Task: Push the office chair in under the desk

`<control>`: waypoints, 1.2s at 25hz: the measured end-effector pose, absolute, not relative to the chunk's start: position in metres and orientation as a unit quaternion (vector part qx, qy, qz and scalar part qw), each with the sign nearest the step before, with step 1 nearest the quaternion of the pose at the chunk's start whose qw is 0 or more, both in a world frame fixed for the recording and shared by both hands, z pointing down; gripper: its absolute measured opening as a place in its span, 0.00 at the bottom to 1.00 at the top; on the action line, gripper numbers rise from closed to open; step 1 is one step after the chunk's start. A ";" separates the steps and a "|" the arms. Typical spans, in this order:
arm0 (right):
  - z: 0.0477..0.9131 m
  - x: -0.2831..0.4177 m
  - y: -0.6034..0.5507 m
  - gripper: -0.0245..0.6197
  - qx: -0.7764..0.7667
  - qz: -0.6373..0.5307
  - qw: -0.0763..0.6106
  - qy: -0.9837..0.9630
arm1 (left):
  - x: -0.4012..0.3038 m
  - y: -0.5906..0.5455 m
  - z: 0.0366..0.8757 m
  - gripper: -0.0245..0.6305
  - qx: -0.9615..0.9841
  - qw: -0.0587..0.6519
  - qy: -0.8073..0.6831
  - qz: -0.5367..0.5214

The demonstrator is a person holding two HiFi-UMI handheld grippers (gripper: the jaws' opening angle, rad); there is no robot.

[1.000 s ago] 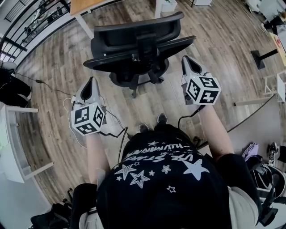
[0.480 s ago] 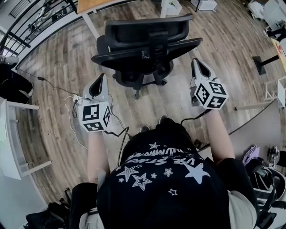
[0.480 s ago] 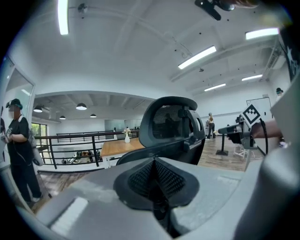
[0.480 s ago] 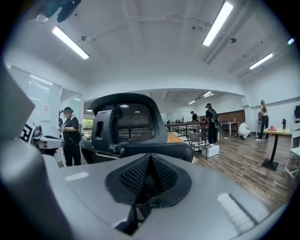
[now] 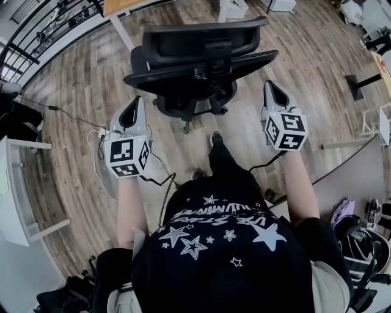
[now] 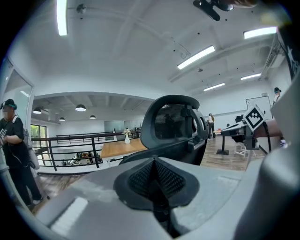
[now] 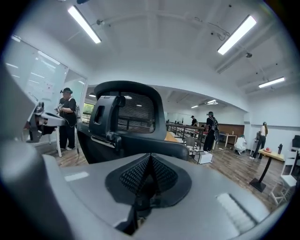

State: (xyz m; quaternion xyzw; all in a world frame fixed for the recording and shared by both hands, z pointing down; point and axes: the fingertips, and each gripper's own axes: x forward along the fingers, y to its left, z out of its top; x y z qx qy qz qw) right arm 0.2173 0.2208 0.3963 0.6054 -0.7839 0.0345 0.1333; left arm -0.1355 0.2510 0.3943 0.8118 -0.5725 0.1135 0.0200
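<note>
I'm holding left tongs [image 5: 137, 103] and right tongs [image 5: 269, 85] closed and empty, flanking office chair [image 5: 201, 61] at 8 and 4 o'clock; desk [image 5: 122, 6] sitting at 11.

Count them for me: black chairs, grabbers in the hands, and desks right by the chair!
Black mesh-backed office chair: 1
Grey two-jaw grippers, left gripper and right gripper: 2
Wooden-topped desk with white legs: 1
Total: 4
</note>
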 end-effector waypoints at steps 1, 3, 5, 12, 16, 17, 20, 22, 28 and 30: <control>0.396 0.218 0.216 0.04 0.606 0.025 0.137 -0.783 | -0.135 0.248 0.393 0.04 0.811 0.016 -0.574 0.115; 0.393 0.221 0.205 0.04 0.607 0.000 0.149 -0.781 | -0.135 0.241 0.391 0.04 0.809 0.008 -0.576 0.119; 0.389 0.226 0.194 0.04 0.606 -0.033 0.167 -0.777 | -0.134 0.233 0.388 0.04 0.807 -0.002 -0.578 0.122; 0.393 0.241 0.165 0.13 0.581 -0.079 0.226 -0.778 | -0.134 0.209 0.382 0.04 0.792 -0.040 -0.593 0.142; 0.398 0.241 0.155 0.28 0.565 -0.110 0.256 -0.776 | -0.132 0.207 0.387 0.16 0.786 -0.087 -0.583 0.187; 0.401 0.240 0.153 0.34 0.556 -0.119 0.267 -0.778 | -0.130 0.207 0.390 0.24 0.786 -0.098 -0.576 0.201; 0.408 0.237 0.149 0.46 0.537 -0.136 0.292 -0.779 | -0.123 0.209 0.395 0.35 0.787 -0.123 -0.559 0.231; 0.408 0.237 0.144 0.49 0.535 -0.147 0.299 -0.776 | -0.119 0.207 0.400 0.41 0.784 -0.136 -0.550 0.253; 0.405 0.231 0.127 0.55 0.527 -0.201 0.340 -0.753 | -0.115 0.193 0.416 0.48 0.754 -0.186 -0.537 0.330; 0.408 0.228 0.121 0.55 0.515 -0.216 0.359 -0.748 | -0.115 0.183 0.417 0.48 0.741 -0.197 -0.541 0.346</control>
